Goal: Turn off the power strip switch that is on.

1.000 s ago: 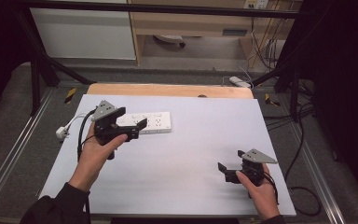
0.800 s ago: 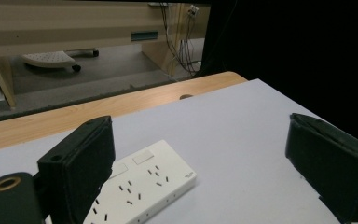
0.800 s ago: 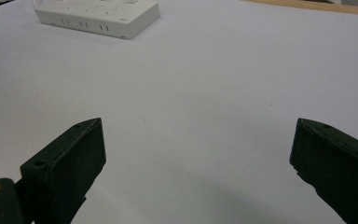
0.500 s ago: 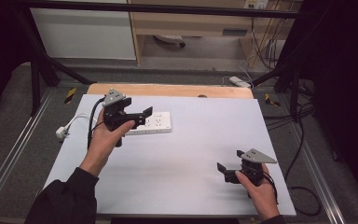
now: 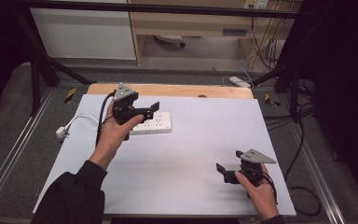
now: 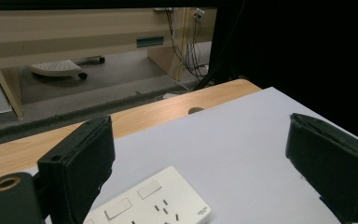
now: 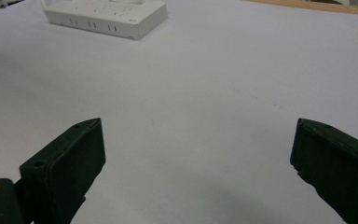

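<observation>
Near the table's front edge, the right gripper [image 5: 227,171] rests with jaws wide apart, well away from the work. Farther back, the left gripper [image 5: 145,111], jaws apart too, hovers just above the white power strip [image 5: 154,123], whose long axis runs across the table

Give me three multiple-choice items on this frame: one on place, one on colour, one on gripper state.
1. Where is the left hand-held gripper?
A. over the power strip
B. at the table's near right corner
C. on the floor

2. What colour is the power strip?
A. black
B. white
C. red

3. How does the right hand-held gripper stand?
A. shut on the strip
B. shut on a cable
C. open, holding nothing

Answers: 1 A, the high view shows it above the strip. 2 B, its casing is white. 3 C, its jaws stand wide apart over bare table.
</observation>
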`<state>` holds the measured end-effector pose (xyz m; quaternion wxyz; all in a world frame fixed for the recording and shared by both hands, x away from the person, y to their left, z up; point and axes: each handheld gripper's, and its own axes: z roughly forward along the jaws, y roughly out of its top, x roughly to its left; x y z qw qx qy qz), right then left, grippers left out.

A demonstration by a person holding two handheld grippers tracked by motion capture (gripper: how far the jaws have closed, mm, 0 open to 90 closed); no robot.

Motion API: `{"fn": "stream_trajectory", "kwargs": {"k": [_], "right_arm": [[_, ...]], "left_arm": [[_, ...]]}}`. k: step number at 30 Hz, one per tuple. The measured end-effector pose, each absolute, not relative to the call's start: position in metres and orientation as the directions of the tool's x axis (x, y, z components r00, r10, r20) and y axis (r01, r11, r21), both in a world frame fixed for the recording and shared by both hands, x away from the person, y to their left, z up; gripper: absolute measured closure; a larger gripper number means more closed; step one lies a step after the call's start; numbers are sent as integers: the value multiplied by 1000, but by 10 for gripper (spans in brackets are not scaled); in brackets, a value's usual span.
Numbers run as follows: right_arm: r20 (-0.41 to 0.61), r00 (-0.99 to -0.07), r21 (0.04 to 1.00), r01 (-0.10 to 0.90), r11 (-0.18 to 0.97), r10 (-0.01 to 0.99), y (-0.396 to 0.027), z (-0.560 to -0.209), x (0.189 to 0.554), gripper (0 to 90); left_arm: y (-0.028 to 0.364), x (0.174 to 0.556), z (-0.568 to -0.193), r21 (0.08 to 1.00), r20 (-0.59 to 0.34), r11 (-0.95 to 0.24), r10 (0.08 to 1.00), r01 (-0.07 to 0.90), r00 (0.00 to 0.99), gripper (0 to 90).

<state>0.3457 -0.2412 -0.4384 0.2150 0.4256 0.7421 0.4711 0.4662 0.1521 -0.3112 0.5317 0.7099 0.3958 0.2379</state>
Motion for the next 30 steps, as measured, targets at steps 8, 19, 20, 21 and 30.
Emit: {"fn": "stream_trajectory", "kwargs": {"k": [8, 19, 20, 21, 30], "right_arm": [[84, -544, 882, 430, 191, 835, -242, -438, 346, 35], [92, -544, 885, 428, 182, 834, -242, -437, 345, 35], [92, -544, 885, 429, 182, 834, -242, -437, 345, 35], [92, -543, 885, 429, 182, 835, -242, -437, 345, 35], [96, -542, 883, 434, 180, 835, -241, -437, 345, 34]], "left_arm": [[148, 477, -316, 938, -77, -134, 820, 320, 567, 83], [147, 485, -318, 943, -74, -118, 837, 311, 542, 112], [147, 486, -319, 943, -72, -119, 839, 311, 540, 114], [146, 487, -319, 943, -71, -120, 841, 311, 537, 116], [144, 493, -323, 939, -64, -126, 851, 321, 521, 137]]}}
